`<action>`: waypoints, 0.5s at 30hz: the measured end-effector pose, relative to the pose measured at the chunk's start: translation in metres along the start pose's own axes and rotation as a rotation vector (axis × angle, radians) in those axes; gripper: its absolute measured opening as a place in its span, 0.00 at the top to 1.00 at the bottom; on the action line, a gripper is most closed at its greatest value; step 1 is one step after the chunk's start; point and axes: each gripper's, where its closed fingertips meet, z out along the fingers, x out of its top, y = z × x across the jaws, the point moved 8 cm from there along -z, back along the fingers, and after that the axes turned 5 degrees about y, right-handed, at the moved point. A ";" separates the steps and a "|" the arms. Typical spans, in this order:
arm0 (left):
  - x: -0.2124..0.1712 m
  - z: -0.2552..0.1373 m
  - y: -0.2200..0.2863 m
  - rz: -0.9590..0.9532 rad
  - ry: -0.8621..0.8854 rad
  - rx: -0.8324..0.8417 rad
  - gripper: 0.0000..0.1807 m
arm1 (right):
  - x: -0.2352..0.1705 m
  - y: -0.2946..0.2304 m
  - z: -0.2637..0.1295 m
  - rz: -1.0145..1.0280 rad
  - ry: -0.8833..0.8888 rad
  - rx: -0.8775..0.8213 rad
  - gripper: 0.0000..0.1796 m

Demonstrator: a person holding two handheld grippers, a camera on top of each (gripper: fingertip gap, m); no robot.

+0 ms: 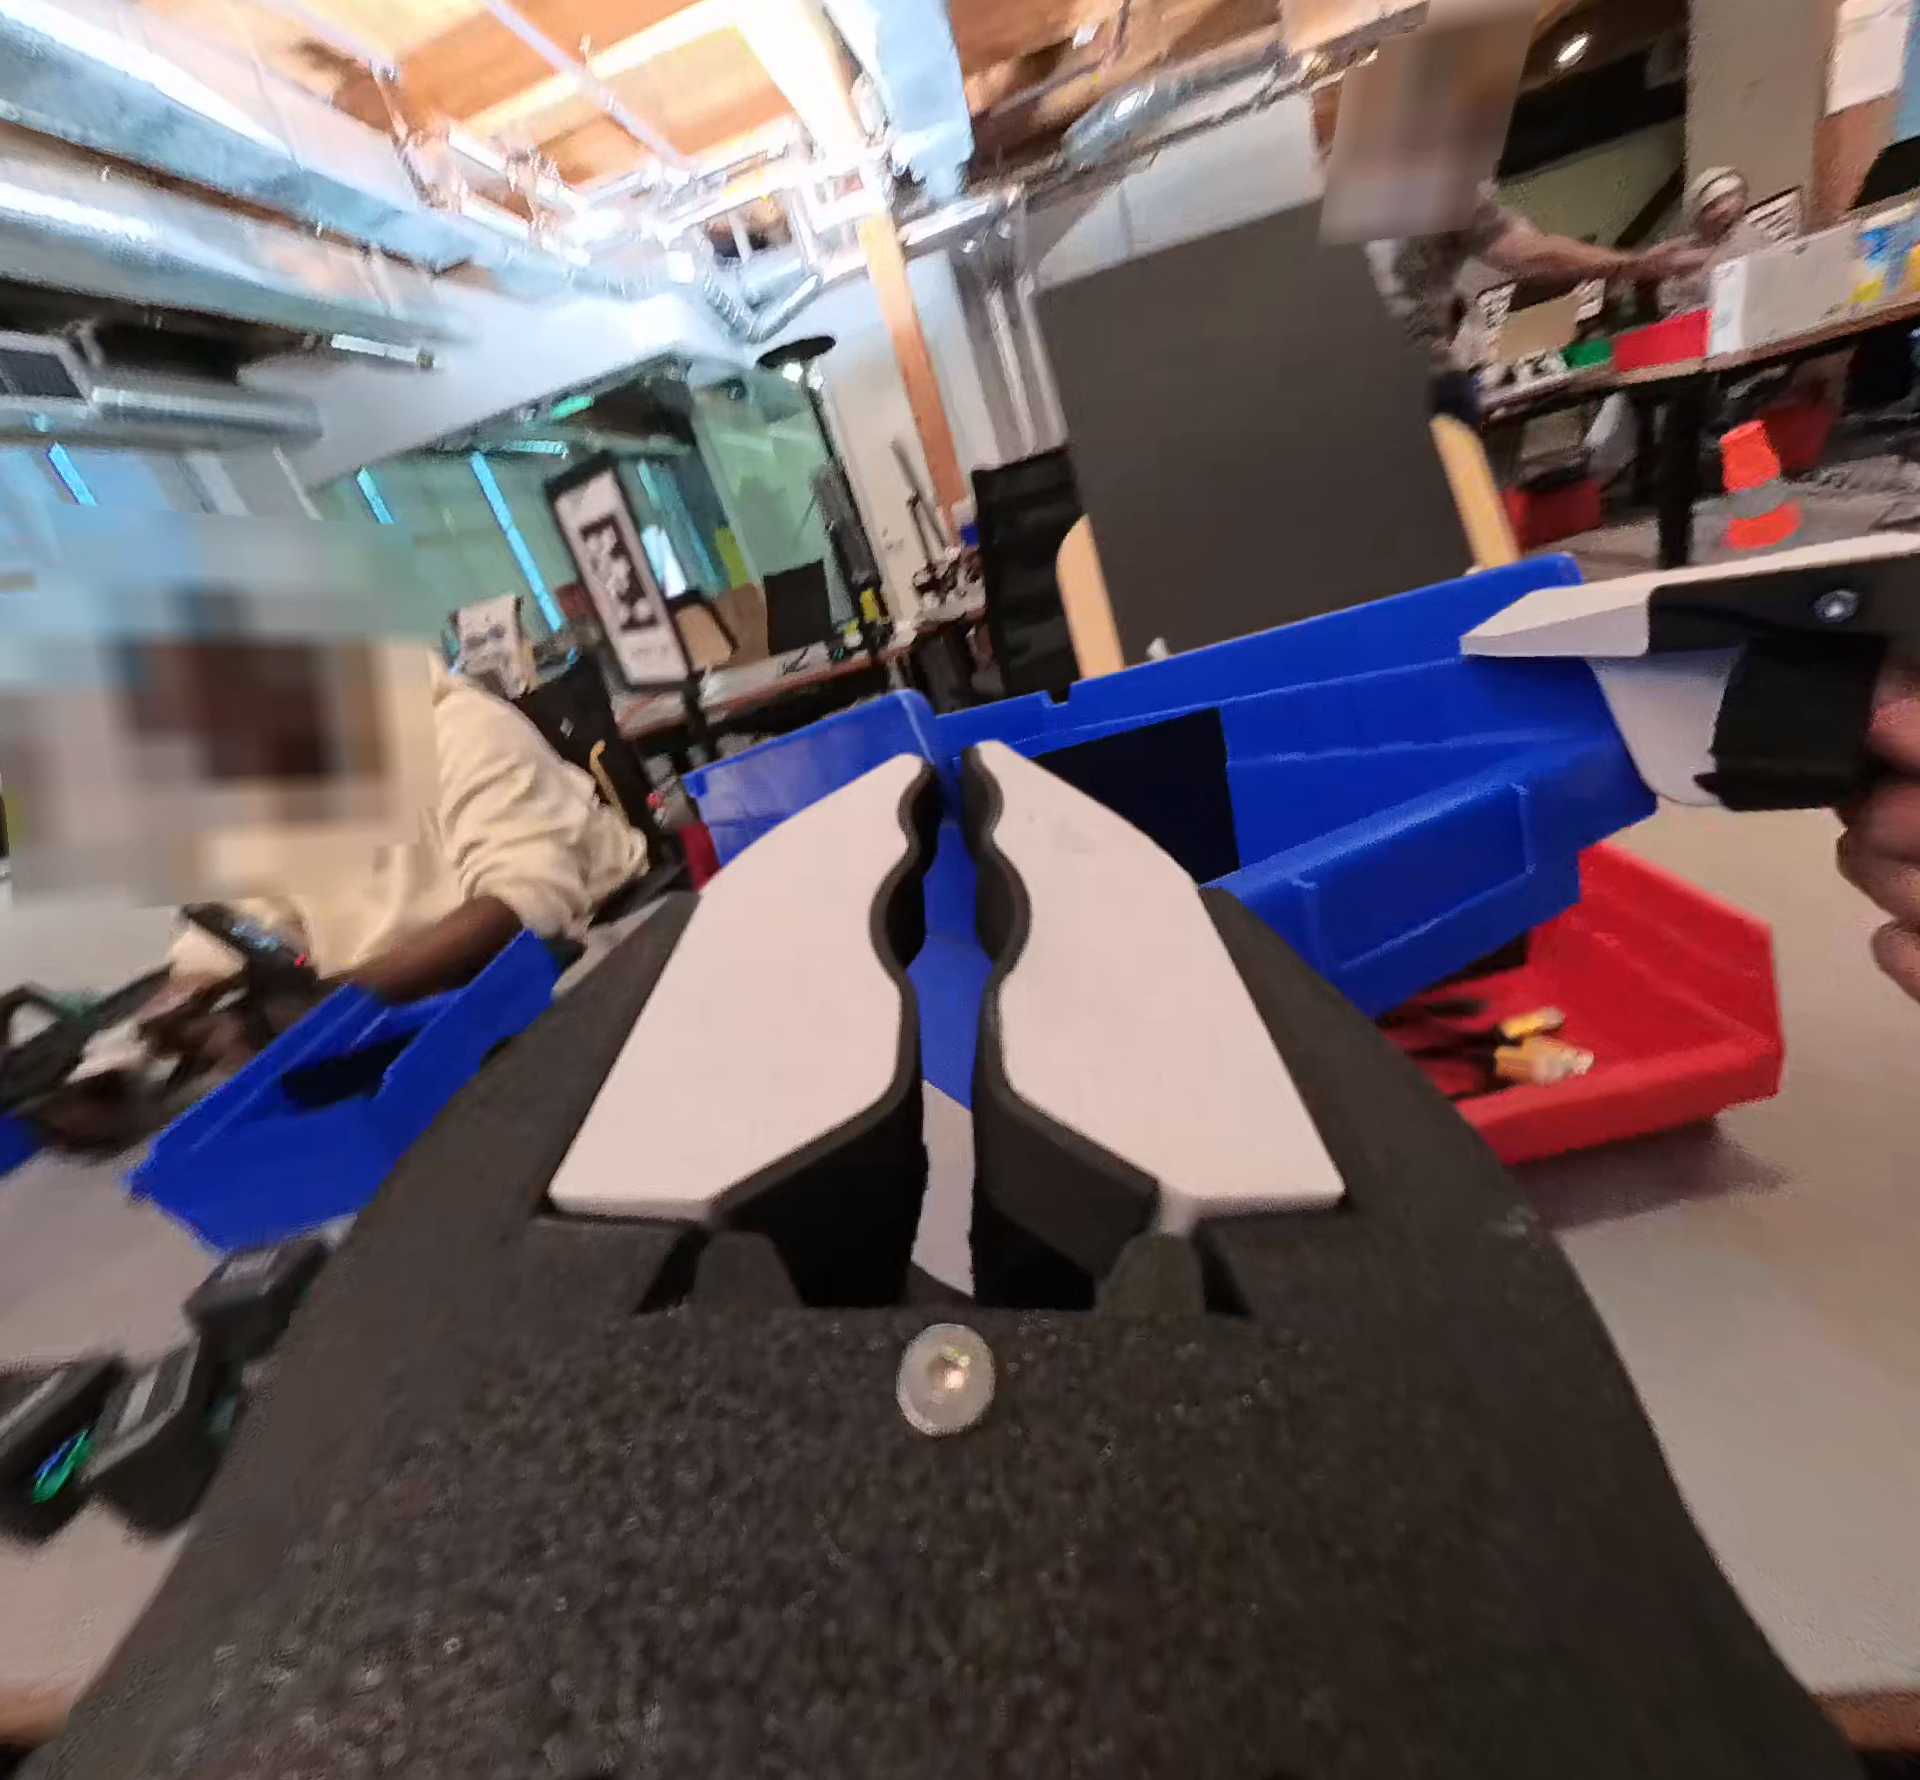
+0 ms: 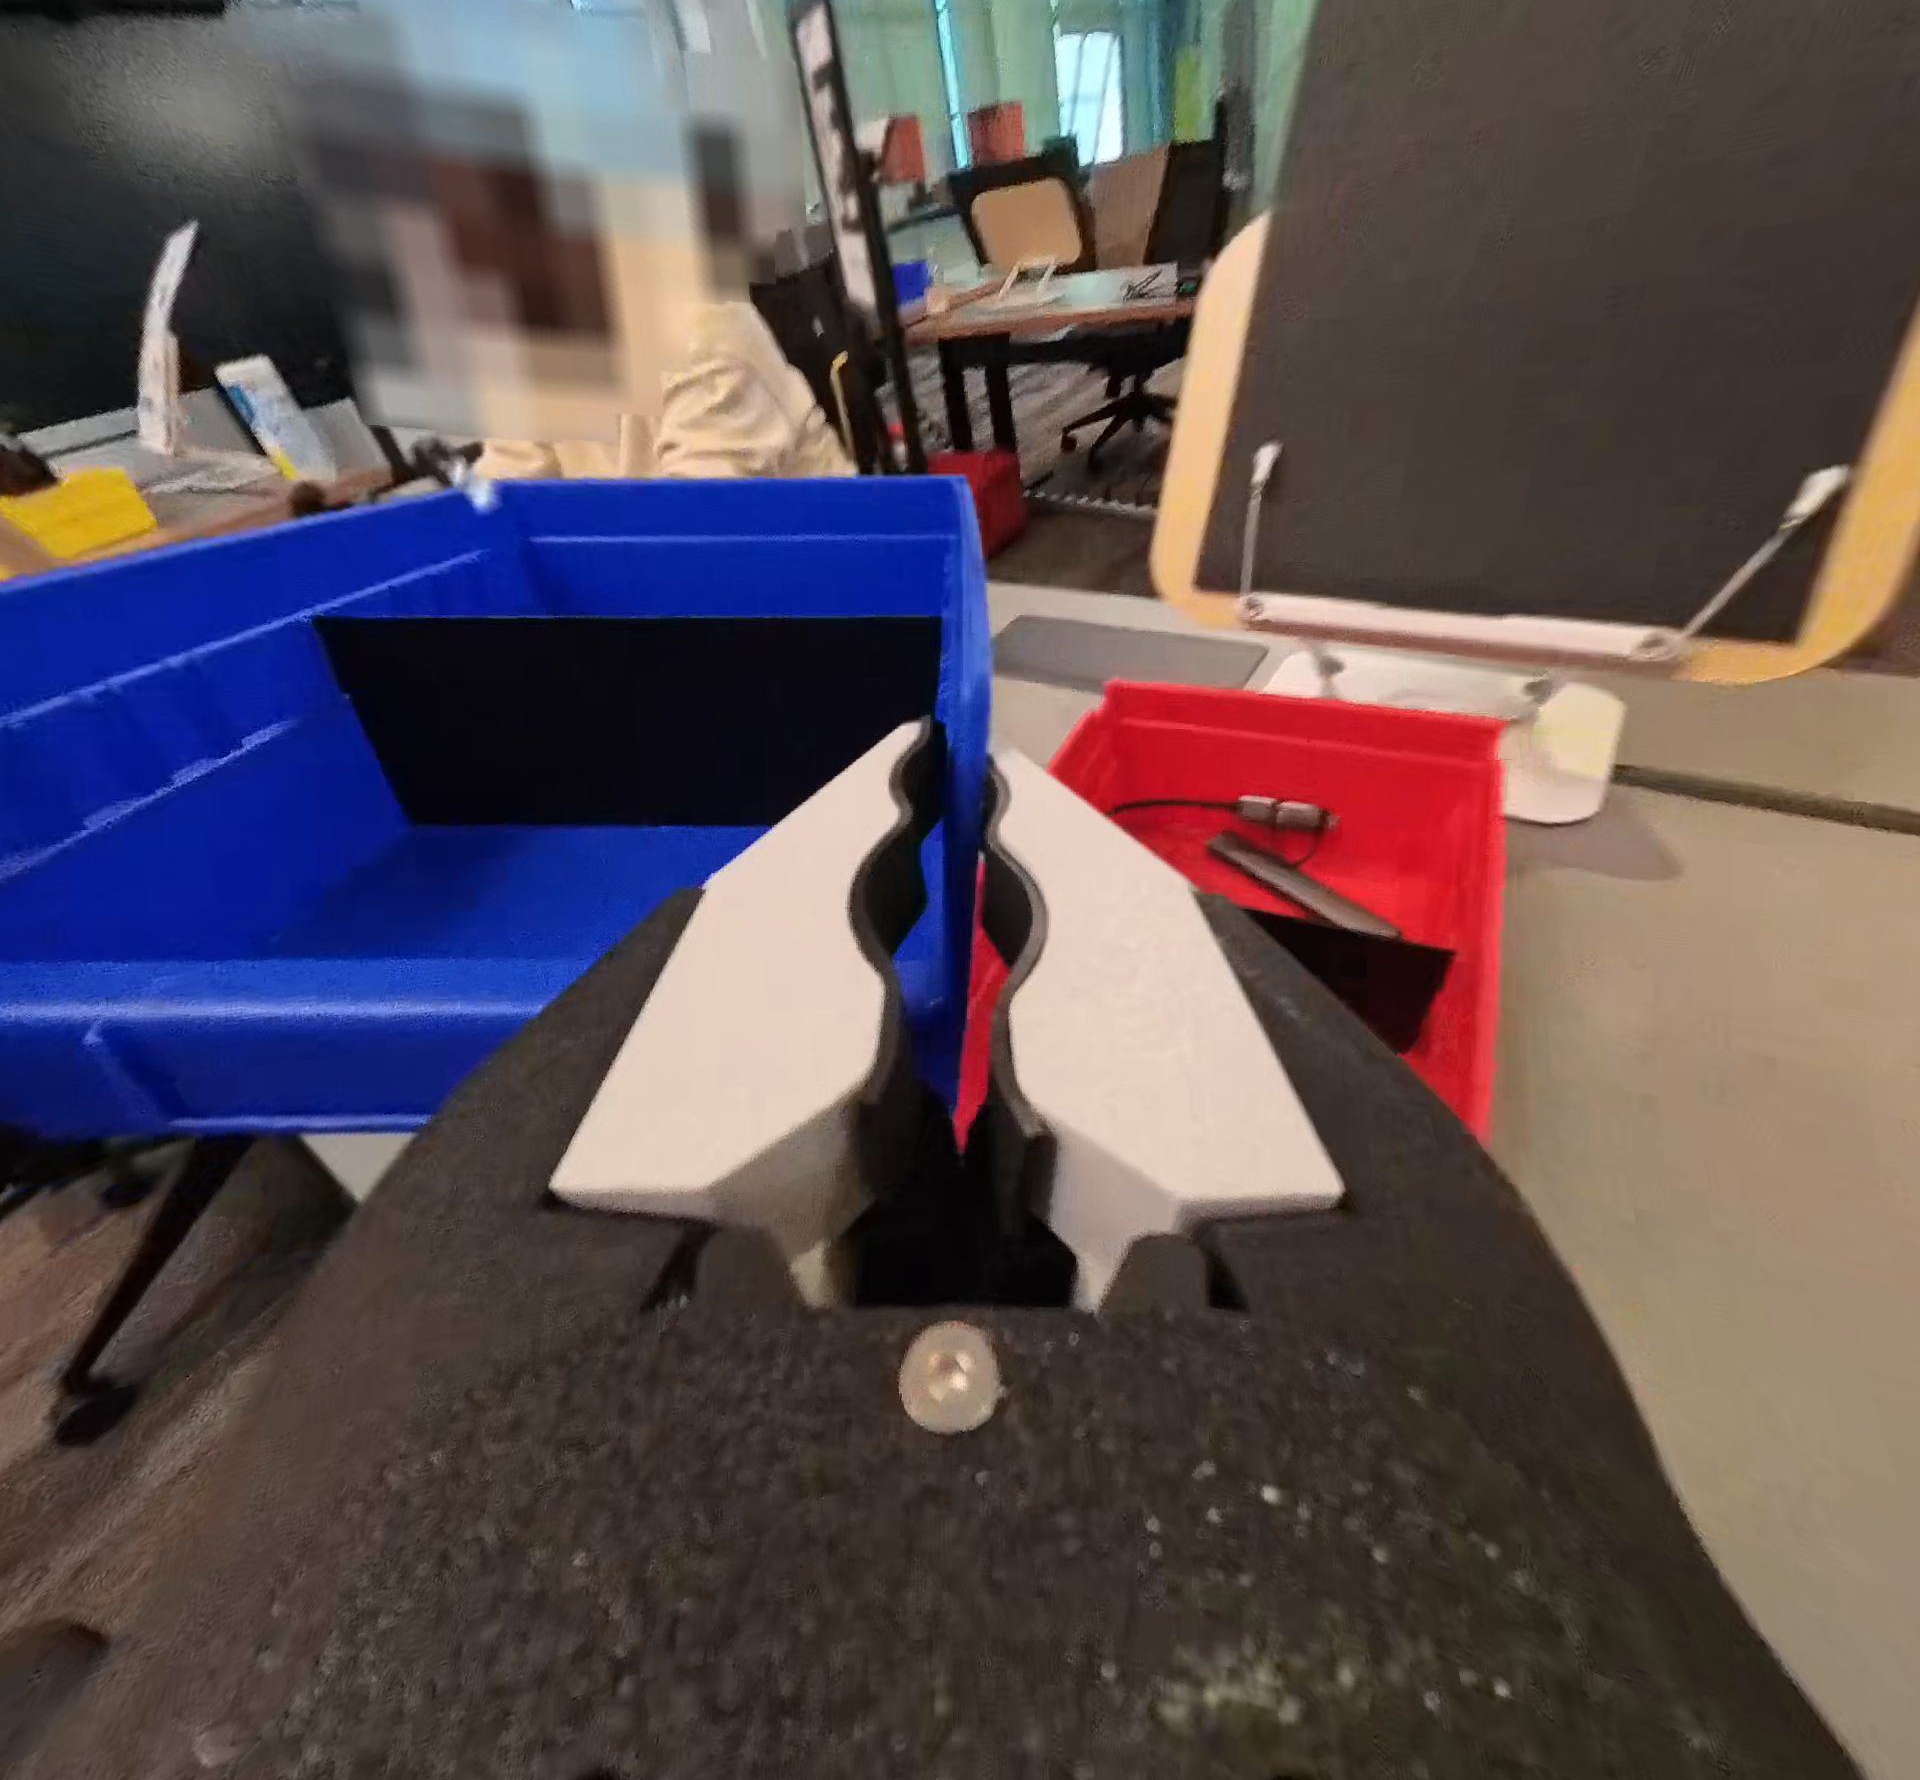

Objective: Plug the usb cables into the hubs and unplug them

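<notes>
both tools [image 1: 948, 774] [image 2: 961, 754] pressed together, empty, black usb cable [image 2: 1262, 821] in red bin [image 2: 1455, 899]

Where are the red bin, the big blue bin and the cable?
red bin [image 2: 1288, 722]: right wrist view, back rim.
big blue bin [image 2: 260, 899]: right wrist view, inside floor.
cable [image 2: 1283, 811]: right wrist view, its joined plugs.

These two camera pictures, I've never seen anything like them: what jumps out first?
In both views a pair of pale, wavy-edged gripper fingers fills the foreground, nearly closed with nothing between them. Behind them stands a big blue bin, empty as far as can be seen. To its right a smaller red bin on the grey table holds a dark cable with connectors and a slim dark part.
</notes>
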 end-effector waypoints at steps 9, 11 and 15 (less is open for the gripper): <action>0.043 0.114 0.164 -0.115 0.109 -0.341 0.98 | 0.062 0.181 -0.107 -0.027 0.149 -0.421 1.00; 0.031 0.138 0.215 -0.172 0.073 -0.421 0.98 | 0.057 0.225 -0.130 -0.029 0.140 -0.507 1.00; -0.019 0.169 0.314 -0.259 -0.089 -0.531 0.98 | 0.023 0.304 -0.158 -0.072 0.030 -0.650 0.99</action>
